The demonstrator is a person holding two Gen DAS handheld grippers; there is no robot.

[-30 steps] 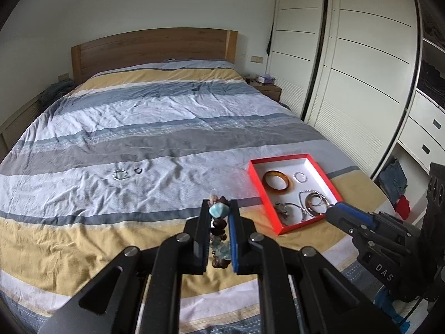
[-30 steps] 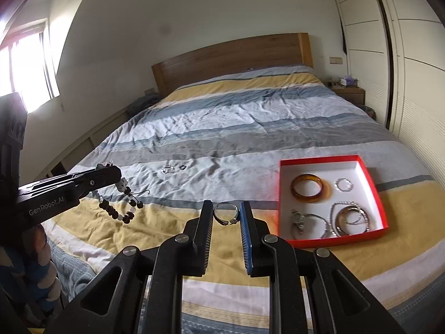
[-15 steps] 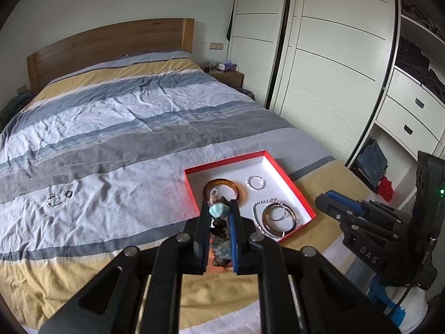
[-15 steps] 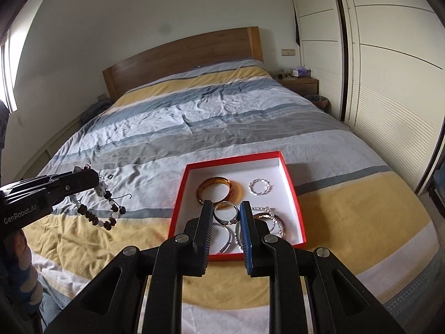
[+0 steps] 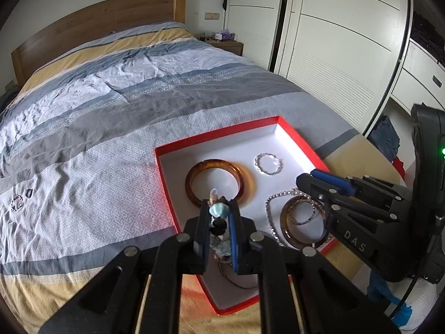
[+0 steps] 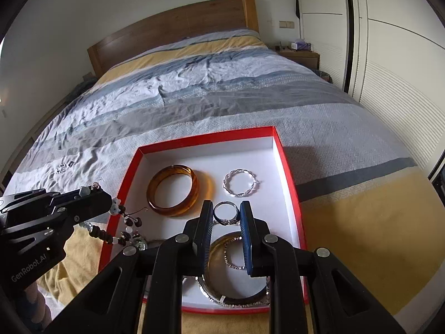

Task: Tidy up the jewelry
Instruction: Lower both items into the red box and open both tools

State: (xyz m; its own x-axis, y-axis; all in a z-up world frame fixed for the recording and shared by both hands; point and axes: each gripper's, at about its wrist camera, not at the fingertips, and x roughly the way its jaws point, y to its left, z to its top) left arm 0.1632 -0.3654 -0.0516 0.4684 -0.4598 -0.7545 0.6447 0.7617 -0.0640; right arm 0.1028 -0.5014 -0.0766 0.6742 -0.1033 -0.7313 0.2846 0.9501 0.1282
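Right wrist view, worked left to right. Far left, mid-frame: two small rings (image 6: 64,166) lay loose on the striped bed (image 6: 194,94), well apart from the box, not yet collected.

Lower left: my left gripper (image 6: 107,197) was closed on a beaded bracelet (image 6: 116,233), its dark beads dangling over the red box's (image 6: 292,183) left rim. In the left wrist view the same gripper (image 5: 219,214) had its fingers pinched on a pale blue bead, strand hanging between them.

Centre: amber bangle (image 6: 173,190) lying flat on the white floor of the box. Just below it, my right gripper (image 6: 226,213) held a small silver ring (image 6: 226,213), fingers narrowly apart and pressing its sides, over the box's middle.

Right of centre: twisted silver ring (image 6: 240,182), apart from the bangle. Lower centre: stacked bangles (image 6: 236,284).

Judgement: the step in hand was setting both pieces down inside. Best to bring the ring low over bare floor between bangle and stack before parting the fingers, so it wouldn't bounce or roll. Move the bracelet further inside the rim first; otherwise its tail could drape over the edge.
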